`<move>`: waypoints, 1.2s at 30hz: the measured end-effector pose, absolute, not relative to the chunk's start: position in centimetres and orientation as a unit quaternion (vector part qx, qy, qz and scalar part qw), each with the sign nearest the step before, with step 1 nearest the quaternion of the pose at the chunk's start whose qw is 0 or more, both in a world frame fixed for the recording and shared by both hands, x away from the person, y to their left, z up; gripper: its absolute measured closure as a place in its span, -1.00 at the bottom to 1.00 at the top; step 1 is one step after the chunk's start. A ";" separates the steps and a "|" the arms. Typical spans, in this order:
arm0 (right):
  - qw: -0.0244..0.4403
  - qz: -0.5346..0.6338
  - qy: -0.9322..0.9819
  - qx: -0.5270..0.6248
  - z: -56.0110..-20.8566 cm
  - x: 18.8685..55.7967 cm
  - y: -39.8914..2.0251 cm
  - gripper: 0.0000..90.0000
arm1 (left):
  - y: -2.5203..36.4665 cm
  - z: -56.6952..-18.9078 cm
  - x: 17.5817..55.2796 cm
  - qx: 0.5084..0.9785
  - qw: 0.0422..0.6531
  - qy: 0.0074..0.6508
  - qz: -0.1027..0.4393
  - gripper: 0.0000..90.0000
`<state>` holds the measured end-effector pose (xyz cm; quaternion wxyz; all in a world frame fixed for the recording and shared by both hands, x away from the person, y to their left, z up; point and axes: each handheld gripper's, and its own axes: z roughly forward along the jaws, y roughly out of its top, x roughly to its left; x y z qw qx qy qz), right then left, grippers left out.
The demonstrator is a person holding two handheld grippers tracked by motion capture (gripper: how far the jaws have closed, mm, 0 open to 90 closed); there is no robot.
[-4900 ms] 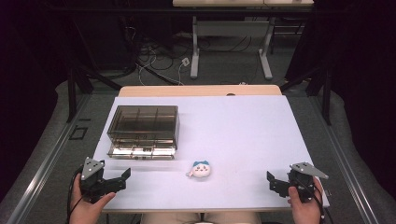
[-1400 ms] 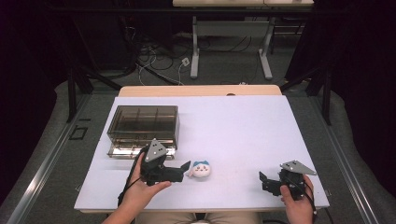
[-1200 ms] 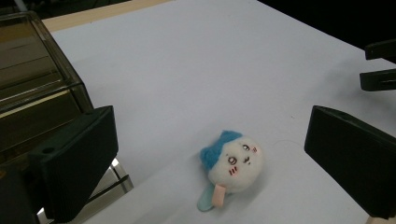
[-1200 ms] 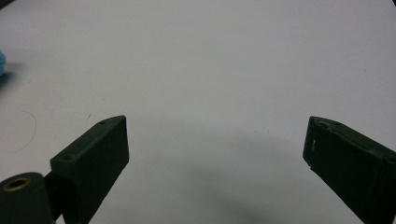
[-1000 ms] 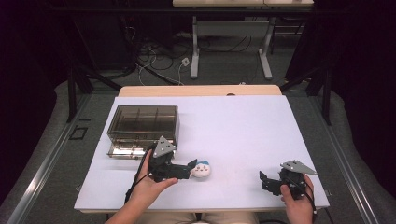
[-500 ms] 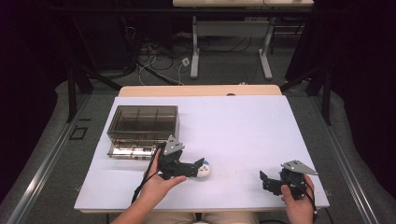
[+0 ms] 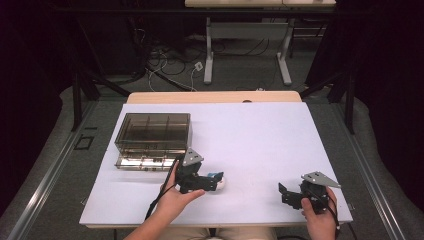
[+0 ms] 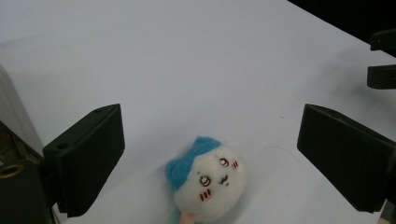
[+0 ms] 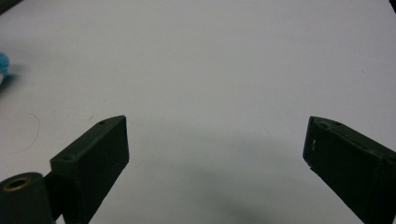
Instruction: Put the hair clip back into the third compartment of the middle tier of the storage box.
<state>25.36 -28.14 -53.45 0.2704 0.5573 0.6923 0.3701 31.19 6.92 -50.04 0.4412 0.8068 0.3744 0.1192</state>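
A small plush toy [image 7: 220, 181] with a white face and blue ears lies on the white table [image 7: 260, 135] near the front. In the left gripper view the toy [image 8: 208, 181] sits low between the two black pads, touching neither. My left gripper [image 7: 214, 179] points right and reaches over it; its jaws [image 8: 212, 126] are open and have just been closing, with the toy in the gap. My right gripper [image 7: 284, 193] rests open at the front right, and nothing lies between its jaws [image 9: 215, 140]. A blue edge of the toy [image 9: 2, 65] peeks in at far left there.
A smoky transparent box [image 7: 152, 132] with inner dividers stands at the table's left, just behind my left hand. Bare white surface stretches across the middle and right. Beyond the far edge are desk legs and cables on the floor.
My left hand has travelled right from the front left corner to the toy, which now lies between its jaws. The jaws stand slightly narrower. The right gripper has stayed put.
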 end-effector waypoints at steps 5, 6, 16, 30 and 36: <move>0.270 0.371 0.690 0.559 -53.5 25.4 -28.1 -0.85 | 6.2 -50.8 31.2 0.813 0.430 0.375 0.115 -0.80; 0.270 0.371 0.691 0.559 -53.5 25.4 -28.1 -0.85 | 6.2 -51.0 31.3 0.814 0.430 0.374 0.114 -0.80; 0.269 0.370 0.694 0.556 -53.5 25.4 -28.2 -0.85 | 5.9 -52.5 31.7 0.828 0.401 0.379 0.098 -0.70; 0.268 0.371 0.696 0.553 -53.6 25.4 -28.2 -0.85 | 5.8 -53.8 32.0 0.837 0.379 0.383 0.094 -0.67; 0.267 0.372 0.695 0.555 -53.5 25.4 -28.2 -0.85 | 5.6 -54.3 32.0 0.842 0.368 0.384 0.092 -0.67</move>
